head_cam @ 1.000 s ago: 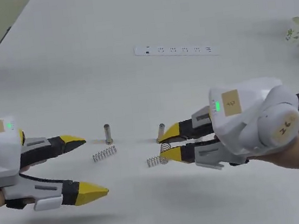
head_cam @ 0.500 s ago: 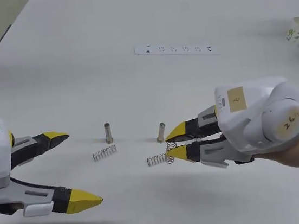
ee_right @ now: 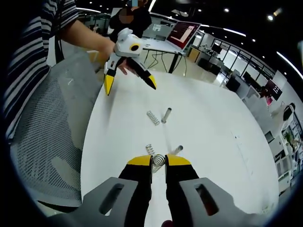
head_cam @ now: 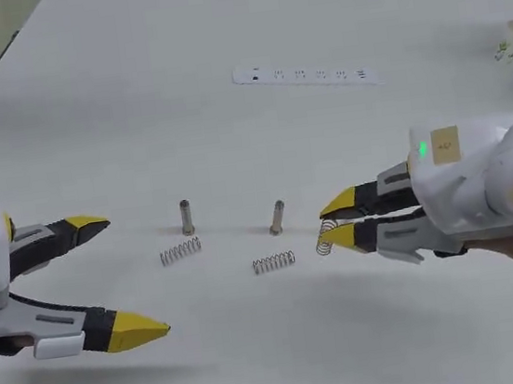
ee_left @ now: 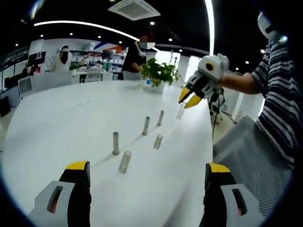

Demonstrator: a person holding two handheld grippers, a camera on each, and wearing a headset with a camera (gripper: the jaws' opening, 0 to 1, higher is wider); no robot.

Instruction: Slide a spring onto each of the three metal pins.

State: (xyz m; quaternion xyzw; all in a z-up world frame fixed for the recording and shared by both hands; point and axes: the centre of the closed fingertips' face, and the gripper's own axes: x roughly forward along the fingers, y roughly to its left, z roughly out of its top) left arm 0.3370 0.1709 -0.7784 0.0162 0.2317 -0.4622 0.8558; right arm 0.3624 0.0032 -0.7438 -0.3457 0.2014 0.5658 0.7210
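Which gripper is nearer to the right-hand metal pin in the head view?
Right. The right gripper, holding a spring, is just beside that pin; the left gripper is far beyond the other pin.

Left pin [head_cam: 186, 216] and right pin [head_cam: 277, 217] stand upright; left spring [head_cam: 180, 250] and middle spring [head_cam: 274, 262] lie beside them; my right claw [head_cam: 332, 225] pinches the third spring [head_cam: 325, 237].

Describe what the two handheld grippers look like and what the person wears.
The left gripper and right gripper match: rounded white housings, grey-and-black jaws ending in pointed yellow tips, a green light and a tan sticker on top of each. The person wears a dark-and-white striped top.
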